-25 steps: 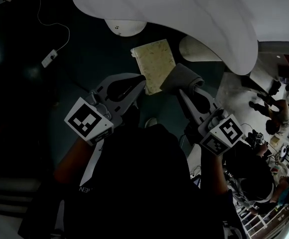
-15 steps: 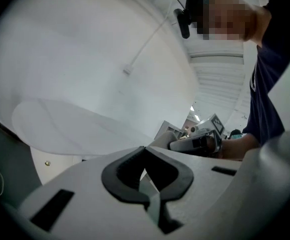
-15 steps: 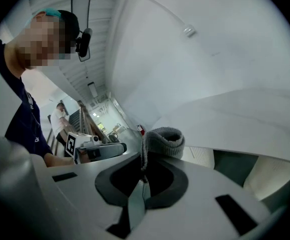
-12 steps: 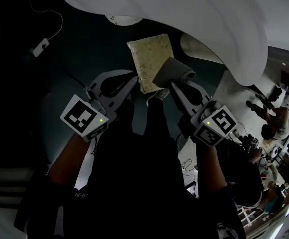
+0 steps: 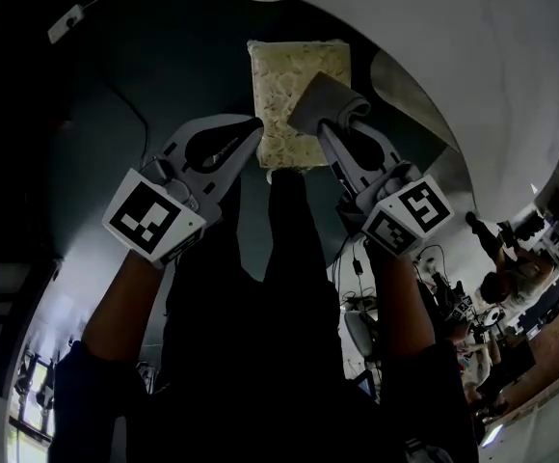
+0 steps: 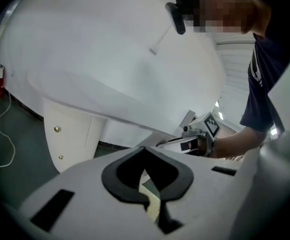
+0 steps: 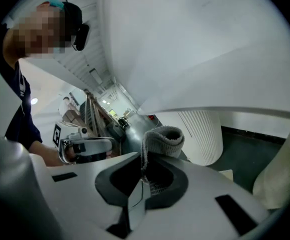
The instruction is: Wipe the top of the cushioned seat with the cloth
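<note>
Gripping the folded grey cloth [image 5: 330, 104] tight, the right tongs [image 5: 324, 129] hang over the right edge of the cushioned seat [image 5: 284, 70], which sits on the dark floor [image 5: 164, 85]. The left tongs [image 5: 252, 135] are pinched closed on nothing, near the seat's left side. I think the wiping has hardly begun; almost the whole top is left.

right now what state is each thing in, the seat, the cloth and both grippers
pale yellow speckled square cushioned seat: lying flat, top mostly bare
grey folded cloth: pinched at one end, bunched, over the seat's right edge in the head view; contact unclear
right gripper: jaws shut on the cloth
left gripper: jaws shut, nothing between them, by the seat's left edge
</note>
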A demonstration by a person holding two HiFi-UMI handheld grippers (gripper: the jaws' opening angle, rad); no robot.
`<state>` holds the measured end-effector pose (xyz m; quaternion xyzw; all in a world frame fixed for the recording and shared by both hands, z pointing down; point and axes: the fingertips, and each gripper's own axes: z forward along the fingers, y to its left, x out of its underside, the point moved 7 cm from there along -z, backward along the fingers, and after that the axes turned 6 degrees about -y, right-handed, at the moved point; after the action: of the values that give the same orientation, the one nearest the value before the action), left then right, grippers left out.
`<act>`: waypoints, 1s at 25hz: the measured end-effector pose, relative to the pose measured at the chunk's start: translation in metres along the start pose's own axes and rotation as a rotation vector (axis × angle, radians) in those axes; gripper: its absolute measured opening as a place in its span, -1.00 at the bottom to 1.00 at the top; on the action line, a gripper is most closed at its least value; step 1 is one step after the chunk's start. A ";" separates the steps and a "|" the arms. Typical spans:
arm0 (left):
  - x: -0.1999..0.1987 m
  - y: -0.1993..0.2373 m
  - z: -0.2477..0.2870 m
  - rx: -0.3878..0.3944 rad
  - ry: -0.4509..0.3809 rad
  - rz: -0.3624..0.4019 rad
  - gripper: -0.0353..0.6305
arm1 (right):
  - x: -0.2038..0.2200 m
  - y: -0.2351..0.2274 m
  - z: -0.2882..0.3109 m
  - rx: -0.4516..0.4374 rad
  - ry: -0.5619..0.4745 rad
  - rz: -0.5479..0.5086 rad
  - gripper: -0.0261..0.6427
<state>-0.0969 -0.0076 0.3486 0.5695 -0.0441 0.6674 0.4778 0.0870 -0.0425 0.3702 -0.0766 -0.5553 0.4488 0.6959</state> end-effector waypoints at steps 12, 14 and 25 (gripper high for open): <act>0.090 0.048 0.031 -0.107 -0.007 -0.135 -0.87 | 0.104 -0.092 0.097 -0.085 0.208 -0.049 -0.83; 0.103 0.056 0.029 -0.118 -0.014 -0.155 -0.87 | 0.119 -0.098 0.110 -0.102 0.239 -0.069 -0.83; 0.139 0.073 0.016 -0.138 0.037 -0.213 -0.87 | 0.160 -0.107 0.170 -0.139 0.287 -0.058 -0.83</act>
<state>-0.1211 0.0256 0.5012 0.5242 -0.0202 0.6188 0.5847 -0.0017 -0.0579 0.6105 -0.1718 -0.4818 0.3734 0.7739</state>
